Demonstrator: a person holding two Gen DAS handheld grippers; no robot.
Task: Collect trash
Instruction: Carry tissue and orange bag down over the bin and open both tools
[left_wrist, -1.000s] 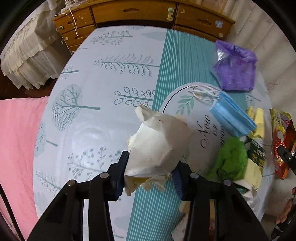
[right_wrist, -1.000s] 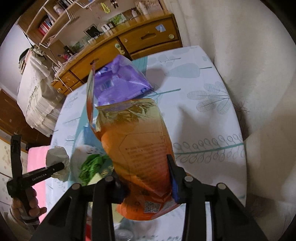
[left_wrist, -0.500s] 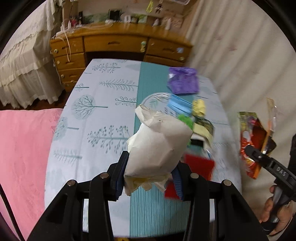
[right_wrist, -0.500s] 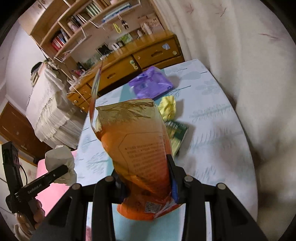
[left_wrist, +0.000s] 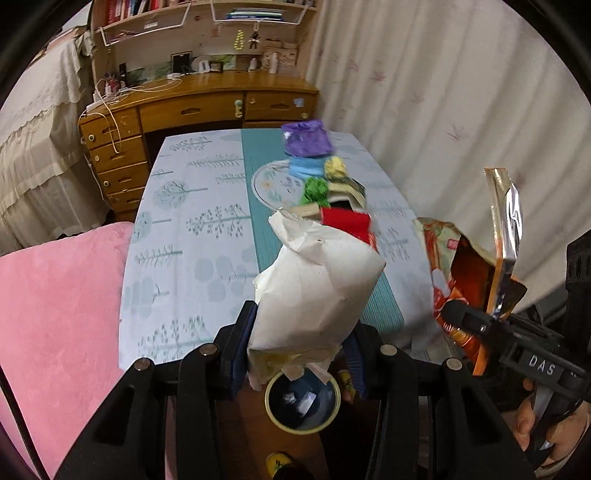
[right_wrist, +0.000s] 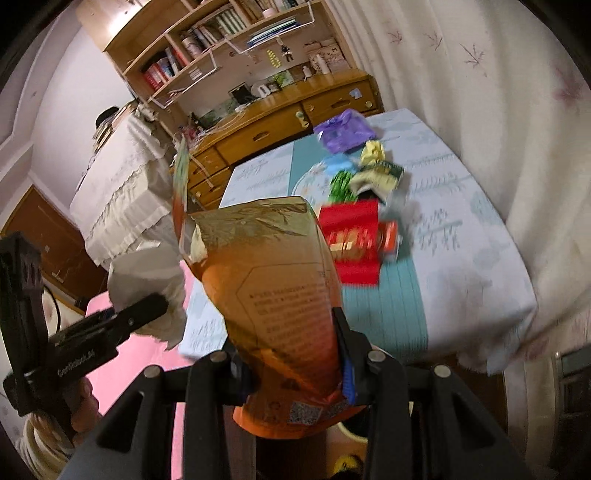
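Observation:
My left gripper (left_wrist: 299, 347) is shut on a crumpled white paper wad (left_wrist: 317, 288), held off the near end of the table above a round bin (left_wrist: 302, 404) on the floor. My right gripper (right_wrist: 291, 354) is shut on an orange snack bag (right_wrist: 273, 295), also off the table's near edge; the bag shows at the right of the left wrist view (left_wrist: 476, 280). The white wad and left gripper show at the left of the right wrist view (right_wrist: 147, 273). More trash lies on the table: a red packet (left_wrist: 345, 221), green wrapper (left_wrist: 316, 190), yellow wad (left_wrist: 335, 167), blue mask (left_wrist: 306, 167), purple bag (left_wrist: 306, 138).
The table (left_wrist: 192, 229) has a pale tree-print cloth with a teal stripe. A pink cushion (left_wrist: 55, 314) sits to its left. A wooden desk with drawers (left_wrist: 192, 110) stands behind it, a curtain (left_wrist: 443, 110) to the right.
Both grippers have pulled back from the table and risen, each carrying its trash. The floor bin has come into view under the left gripper.

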